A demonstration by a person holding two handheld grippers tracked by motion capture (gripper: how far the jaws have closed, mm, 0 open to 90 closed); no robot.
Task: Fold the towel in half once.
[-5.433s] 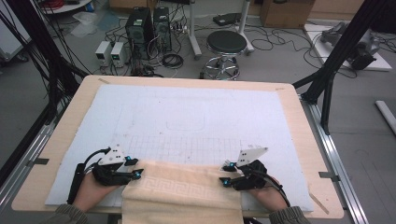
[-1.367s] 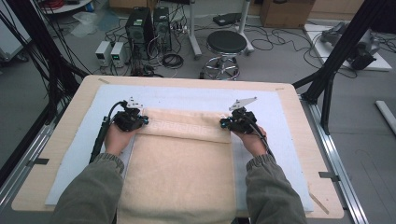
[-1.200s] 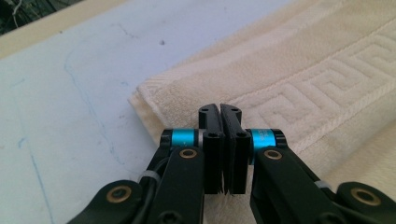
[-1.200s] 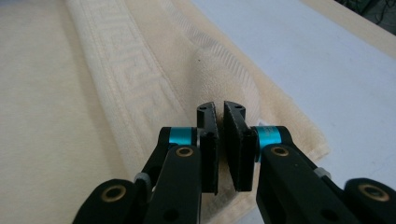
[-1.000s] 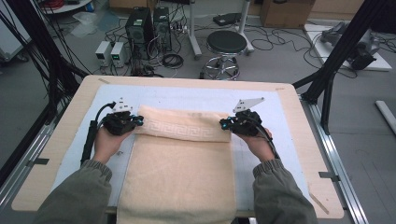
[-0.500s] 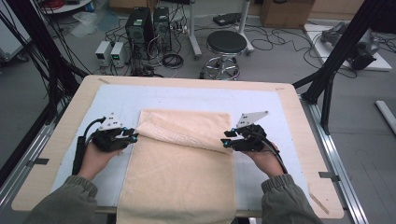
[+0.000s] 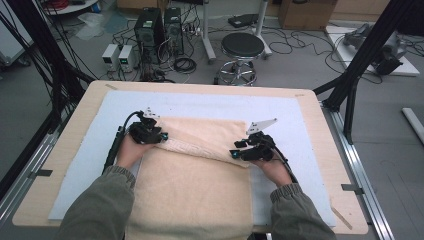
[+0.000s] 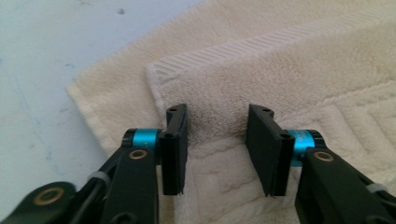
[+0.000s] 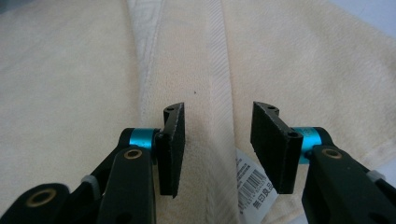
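Note:
A cream towel (image 7: 195, 190) lies on the white mat, its far part folded back toward the person into a flap (image 7: 205, 137). My left gripper (image 7: 162, 136) is at the flap's left corner, and in the left gripper view (image 8: 217, 144) its jaws stand apart over the towel's ribbed hem (image 8: 261, 44), pressing nothing. My right gripper (image 7: 235, 153) sits at the flap's right end. In the right gripper view (image 9: 217, 144) its jaws straddle a towel fold (image 9: 219, 70) without pinching it, beside a white barcode label (image 9: 252, 186). Both pairs of jaws have just been opening.
The white foam mat (image 7: 295, 125) covers a wooden table (image 7: 75, 115); the towel's near end hangs over the front edge. Beyond the table stand a black stool (image 7: 242, 47), computer boxes (image 7: 155, 25) and floor cables. Black frame struts (image 7: 360, 65) rise at the right.
Both grippers were shut on the towel's edge a second ago and have let it go. The hands came back toward the person and sank; the left moved right, back to the flap's corner.

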